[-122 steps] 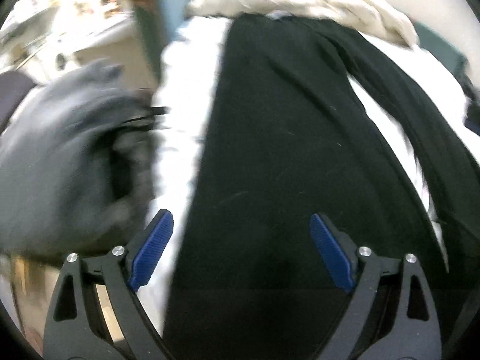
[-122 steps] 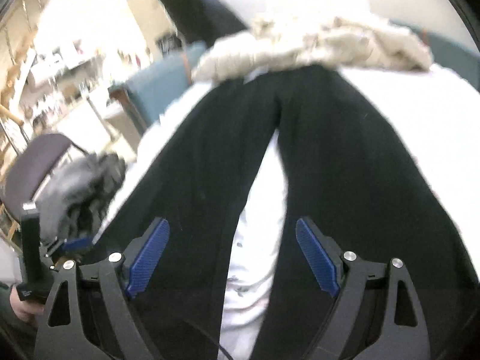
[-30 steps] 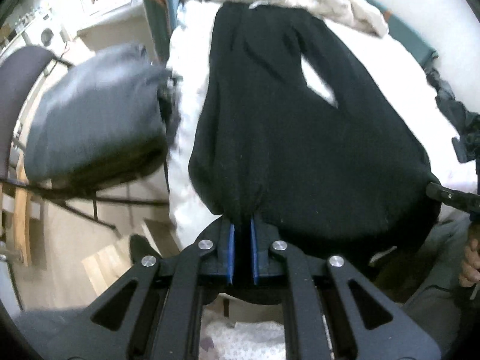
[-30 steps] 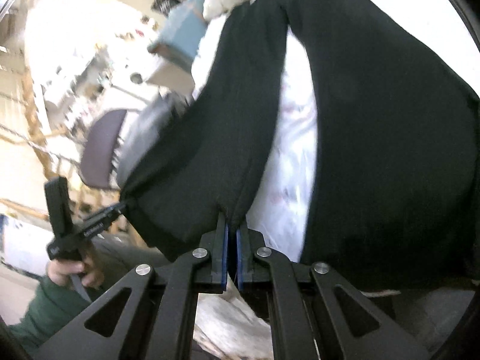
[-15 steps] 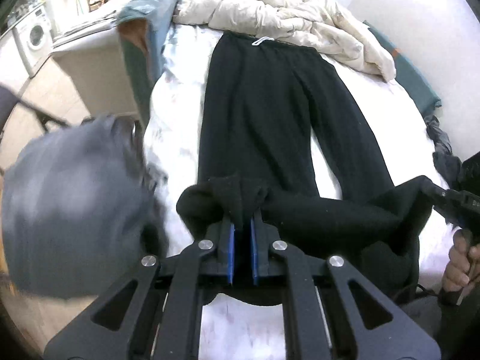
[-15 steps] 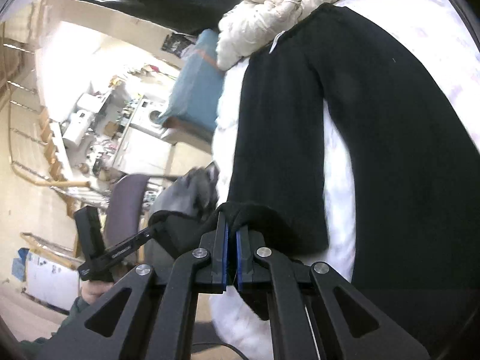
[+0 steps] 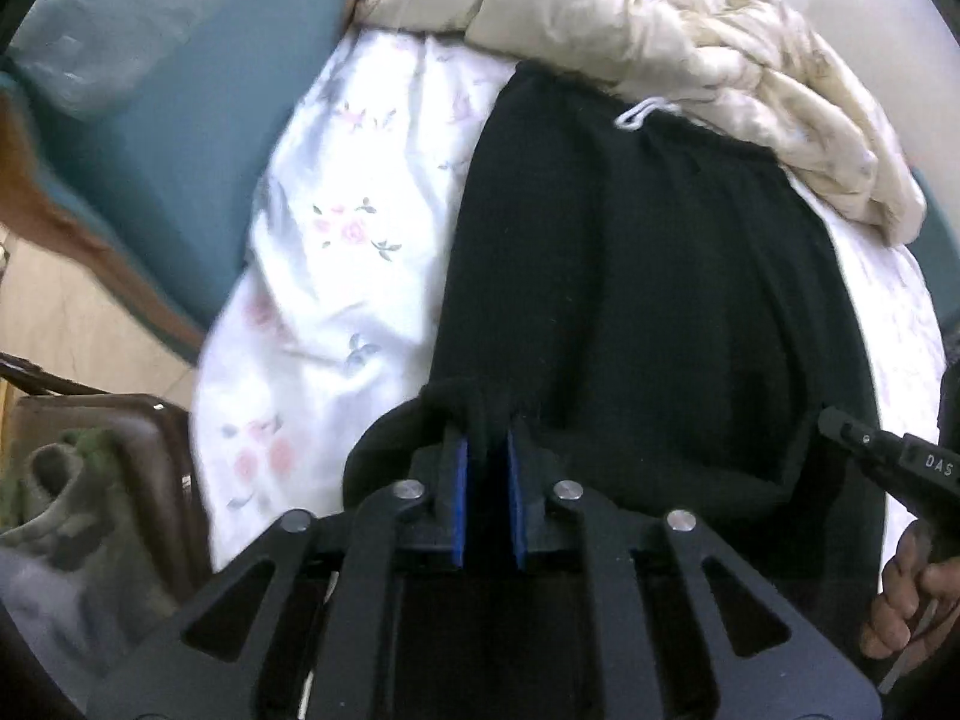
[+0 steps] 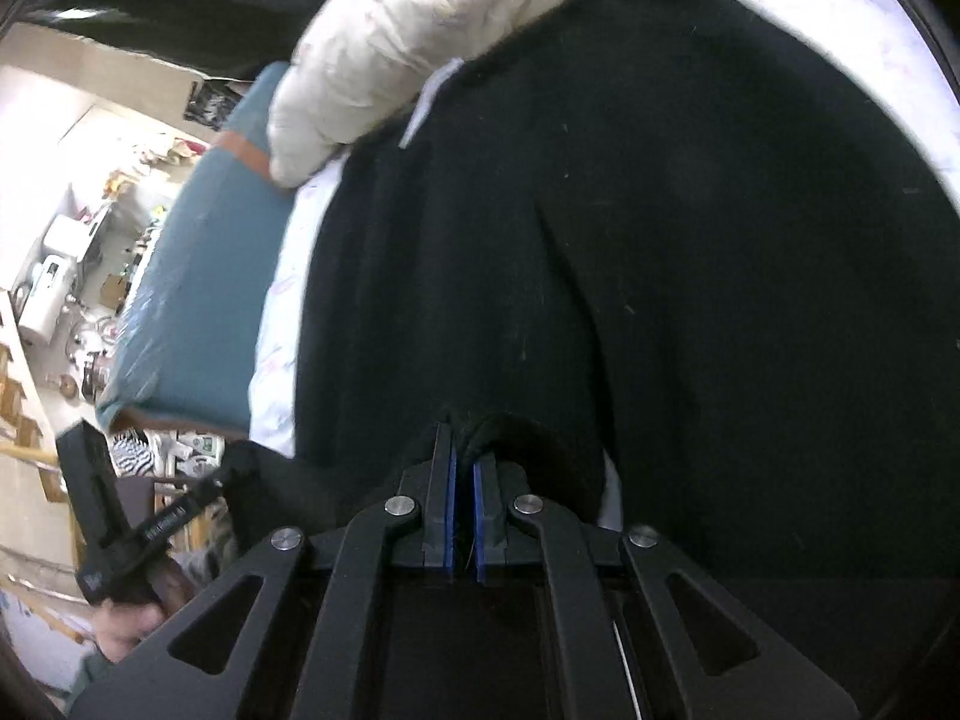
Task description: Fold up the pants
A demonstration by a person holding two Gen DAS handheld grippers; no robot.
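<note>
Black pants point(image 7: 648, 276) lie on a white floral bed sheet point(image 7: 336, 240), waistband with a white drawstring point(image 7: 639, 114) at the far end. My left gripper point(image 7: 486, 450) is shut on a bunched leg cuff, held over the upper part of the pants. My right gripper point(image 8: 465, 468) is shut on the other cuff, over the same black pants point(image 8: 690, 240). The legs are folded back toward the waistband. The right gripper's handle and hand show at the right edge of the left wrist view point(image 7: 888, 462).
A cream duvet point(image 7: 630, 18) is heaped just beyond the waistband. A teal bed frame point(image 7: 156, 120) runs along the left side of the mattress. A dark chair point(image 7: 120, 438) with clothing stands left of the bed. Room clutter point(image 8: 72, 252) lies beyond.
Both grippers have carried the cuffs forward toward the waistband and lower, so the legs now fold over the upper pants. The waistband and duvet appear much closer.
</note>
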